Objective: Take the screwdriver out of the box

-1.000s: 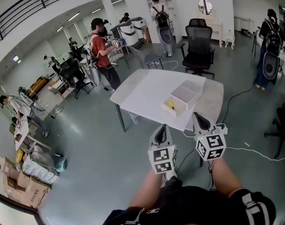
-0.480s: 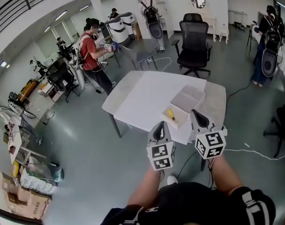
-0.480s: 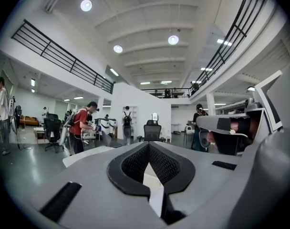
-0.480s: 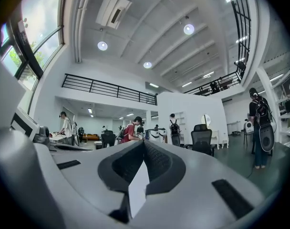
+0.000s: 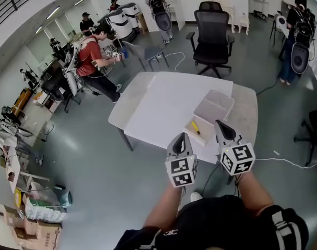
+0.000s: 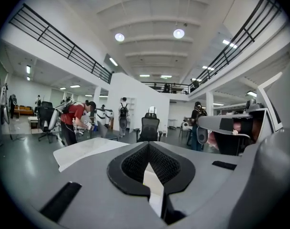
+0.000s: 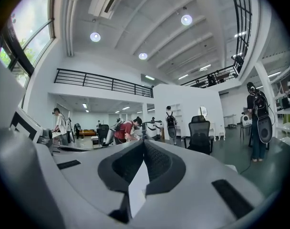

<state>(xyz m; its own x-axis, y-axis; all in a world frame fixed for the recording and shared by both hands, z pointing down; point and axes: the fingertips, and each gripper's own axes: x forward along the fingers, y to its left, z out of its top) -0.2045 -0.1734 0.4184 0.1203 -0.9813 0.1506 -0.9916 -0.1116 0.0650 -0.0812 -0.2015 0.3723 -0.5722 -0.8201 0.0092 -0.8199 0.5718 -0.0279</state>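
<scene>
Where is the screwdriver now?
Head view: the screwdriver lies in the nearer half of the open box, at the near edge of the white table, just beyond the left gripper and right gripper.

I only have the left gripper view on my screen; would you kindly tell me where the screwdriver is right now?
Observer: In the head view, the yellow screwdriver lies inside the open white box on the table.
Operator: Is the right gripper carrying anything?
Observer: No, its own view shows the jaws together, nothing between them.
Operator: How is the box placed?
Observer: It sits by the table's near edge, just beyond the left gripper.
</scene>
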